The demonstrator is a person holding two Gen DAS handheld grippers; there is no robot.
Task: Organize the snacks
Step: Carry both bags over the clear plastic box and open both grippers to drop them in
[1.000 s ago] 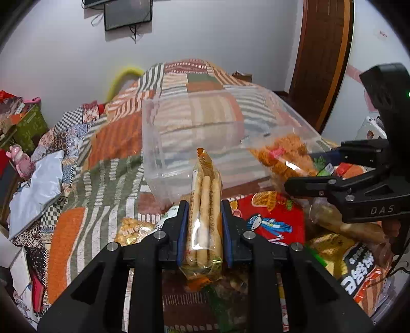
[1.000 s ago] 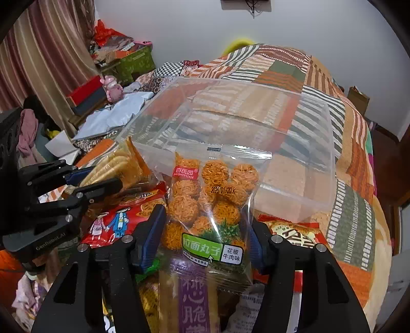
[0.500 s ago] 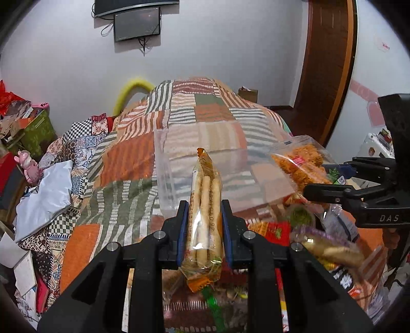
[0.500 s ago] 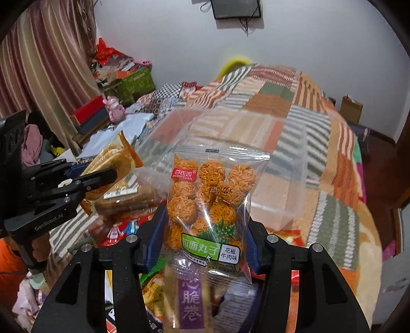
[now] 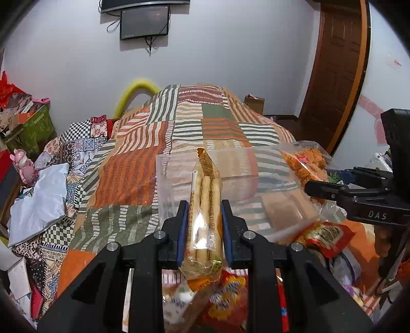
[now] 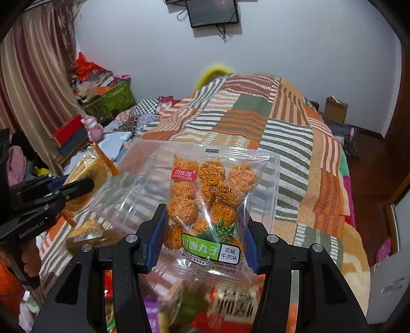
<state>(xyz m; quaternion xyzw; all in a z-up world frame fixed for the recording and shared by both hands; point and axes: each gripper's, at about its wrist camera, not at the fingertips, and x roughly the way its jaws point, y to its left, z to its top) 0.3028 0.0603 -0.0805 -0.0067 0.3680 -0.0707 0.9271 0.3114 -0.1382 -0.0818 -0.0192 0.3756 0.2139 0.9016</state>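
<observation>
1. The left gripper (image 5: 204,231) is clamped on a narrow clear pack of biscuit sticks (image 5: 205,215), held upright between its blue-padded fingers (image 5: 182,230); the pack's orange top seal pokes up above the fingertips.
2. The right gripper (image 6: 202,238) is clamped on a clear bag of orange noodle balls (image 6: 210,205), the bag standing upright with its green label at the bottom, level with the pads.
3. The landmark is the clear plastic storage box (image 5: 269,179), which sits open-topped on the patchwork quilt (image 5: 143,164).
4. In the left wrist view the biscuit-stick pack is raised on the near side of the box, in front of its near-left corner.
5. The noodle-ball bag (image 5: 306,166) is at the right end of the box in that view, pinched by the right gripper (image 5: 330,185). In the right wrist view it covers the middle of the box (image 6: 128,187). Whether either pack is over the box opening cannot be told.
6. In the right wrist view the left gripper (image 6: 77,184) sits left of the box, holding the biscuit-stick pack (image 6: 89,169).
7. Nearer than the box lies a heap of loose snack packets (image 5: 323,235), red and yellow ones among them, blurred in both views.
8. Beyond the box the quilt runs to a white wall with a wall-mounted screen (image 5: 144,21).
9. Left of the box, off the quilt, lie a white plastic bag (image 5: 38,199) and a pink toy figure (image 5: 24,165).
</observation>
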